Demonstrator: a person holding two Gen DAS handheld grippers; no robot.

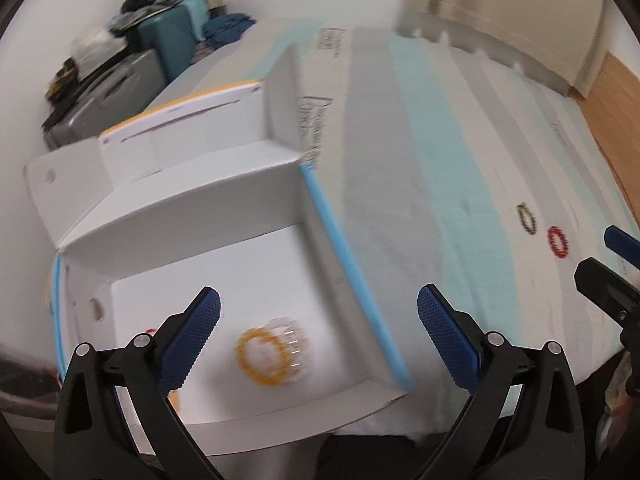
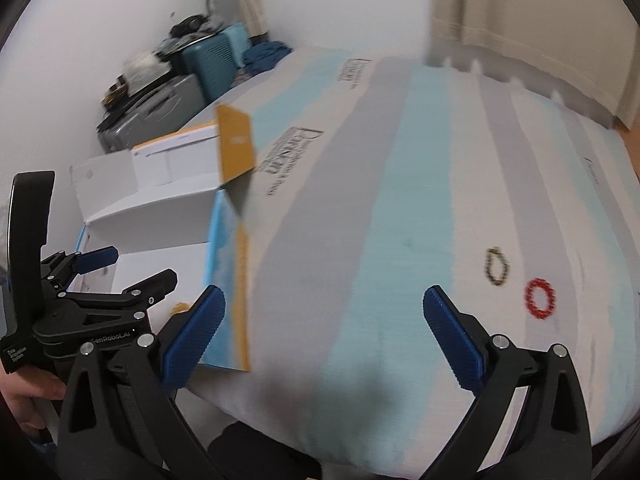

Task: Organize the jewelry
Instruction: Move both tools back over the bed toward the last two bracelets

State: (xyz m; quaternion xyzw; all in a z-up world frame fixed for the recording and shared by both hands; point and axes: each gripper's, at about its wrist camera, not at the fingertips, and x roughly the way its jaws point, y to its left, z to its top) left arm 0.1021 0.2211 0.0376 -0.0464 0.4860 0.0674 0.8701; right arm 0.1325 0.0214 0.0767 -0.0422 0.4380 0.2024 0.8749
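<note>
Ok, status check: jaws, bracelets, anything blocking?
Left gripper and right gripper both open, empty. Yellow bracelet and clear bracelet in white box. Red bracelet and dark bracelet on bedspread, nothing blocking.

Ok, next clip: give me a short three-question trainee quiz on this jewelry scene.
1. True or false: the left gripper holds a bracelet.
2. Which bracelet lies inside the white box? A) the yellow bracelet B) the red bracelet C) the dark bracelet
3. Fill in: the red and dark bracelets lie on the striped ____, outside the box.

Key: 1 false, both grippers are open and empty; 2 A; 3 cover.
</note>
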